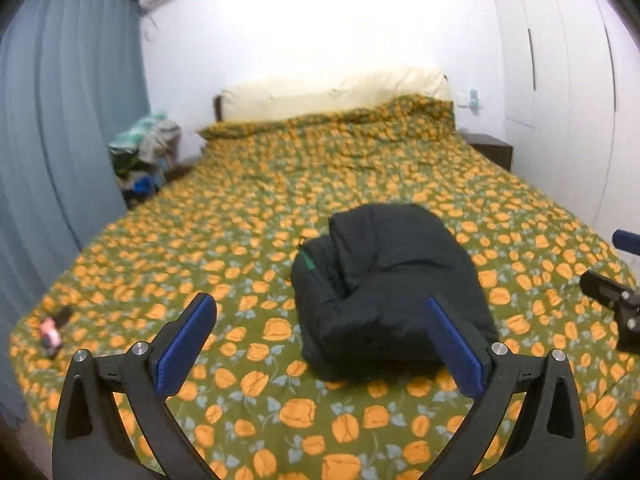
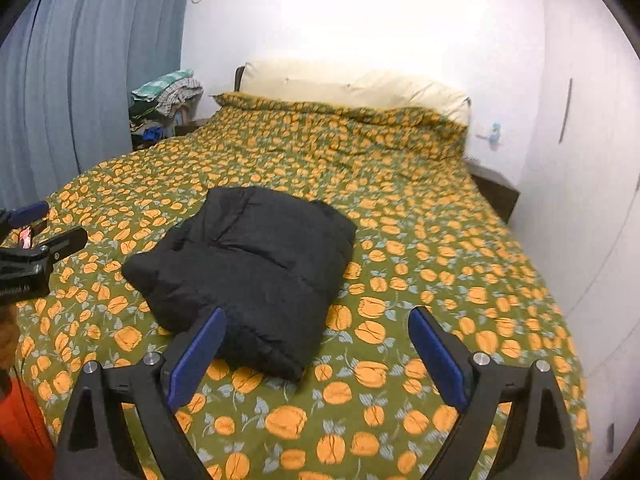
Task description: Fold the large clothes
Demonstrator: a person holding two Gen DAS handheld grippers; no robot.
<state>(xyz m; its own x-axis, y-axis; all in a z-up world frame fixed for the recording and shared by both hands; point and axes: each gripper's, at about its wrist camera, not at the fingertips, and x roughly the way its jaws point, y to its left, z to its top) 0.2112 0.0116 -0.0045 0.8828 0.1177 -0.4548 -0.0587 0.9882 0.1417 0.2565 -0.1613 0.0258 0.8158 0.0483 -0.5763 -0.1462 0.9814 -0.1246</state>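
Note:
A black puffy jacket [image 1: 394, 284] lies folded into a thick bundle on the bed's green cover with orange flowers [image 1: 240, 220]. My left gripper [image 1: 319, 301] hovers in front of the bundle's near end, blue pads wide apart, nothing pressed between them. In the right wrist view the same jacket [image 2: 248, 256] sits just beyond my right gripper [image 2: 318, 314], which is also open and empty, its left pad overlapping the bundle's near edge. Each view catches the other gripper at its side: the right gripper [image 1: 616, 300] and the left gripper [image 2: 36, 248].
Cream pillows [image 1: 332, 92] line the headboard. A blue curtain [image 1: 68, 112] hangs on the left beside a pile of clothes [image 1: 148, 148]. A dark nightstand [image 1: 492, 152] and white wardrobe doors [image 1: 560, 80] stand on the right. A small pink object [image 1: 50, 330] lies near the bed's left edge.

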